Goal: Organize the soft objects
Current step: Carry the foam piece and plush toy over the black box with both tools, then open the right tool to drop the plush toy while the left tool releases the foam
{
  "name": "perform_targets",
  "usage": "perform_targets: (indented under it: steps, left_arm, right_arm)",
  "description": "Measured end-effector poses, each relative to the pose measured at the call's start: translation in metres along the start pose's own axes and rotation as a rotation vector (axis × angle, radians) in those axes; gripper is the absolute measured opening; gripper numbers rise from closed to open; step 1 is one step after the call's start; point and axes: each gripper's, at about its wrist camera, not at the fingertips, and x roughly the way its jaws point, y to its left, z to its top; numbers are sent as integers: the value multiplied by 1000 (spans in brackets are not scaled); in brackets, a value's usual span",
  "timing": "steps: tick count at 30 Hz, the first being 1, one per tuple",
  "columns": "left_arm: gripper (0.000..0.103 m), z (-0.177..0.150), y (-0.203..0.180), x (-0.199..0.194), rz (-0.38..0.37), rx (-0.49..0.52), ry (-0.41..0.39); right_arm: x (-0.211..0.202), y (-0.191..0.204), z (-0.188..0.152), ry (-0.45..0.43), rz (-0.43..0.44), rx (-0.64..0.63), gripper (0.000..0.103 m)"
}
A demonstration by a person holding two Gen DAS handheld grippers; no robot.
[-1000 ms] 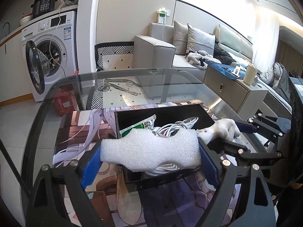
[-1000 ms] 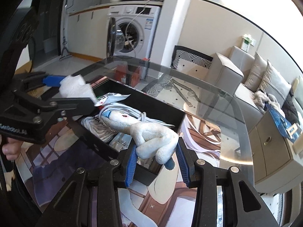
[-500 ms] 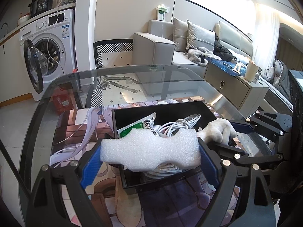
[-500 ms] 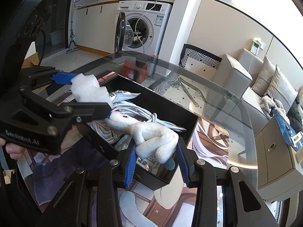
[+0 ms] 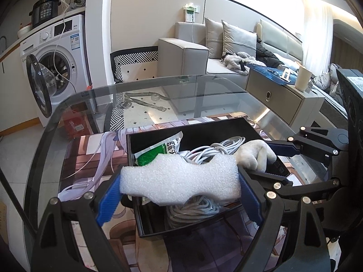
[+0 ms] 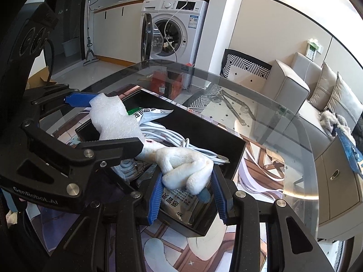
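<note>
Judged from how things lie, the sorting is under way but unfinished: the black tray [image 5: 247, 124] on the glass table [image 5: 204, 83] already holds one coil of white cable [image 5: 217, 146] and two printed packets [image 5: 163, 150]; two soft things remain in hand above it. The left gripper [image 5: 179, 187] clamps one white foam block [image 5: 179, 179] over the tray's near left part; the right gripper [image 6: 187, 198] pinches one plush toy [image 6: 186, 172] over the near right corner; both await release into the tray.
</note>
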Motion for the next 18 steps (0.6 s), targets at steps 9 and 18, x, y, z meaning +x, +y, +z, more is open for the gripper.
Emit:
perform_targets:
  steps: [9, 18]
  left_arm:
    - [90, 0, -1, 1, -2, 1, -7]
    - [90, 1, 0, 1, -9, -8, -13]
  right_arm:
    - [-5, -1, -2, -44, -33, 6, 59]
    - [-24, -12, -10, -102, -118, 34, 89]
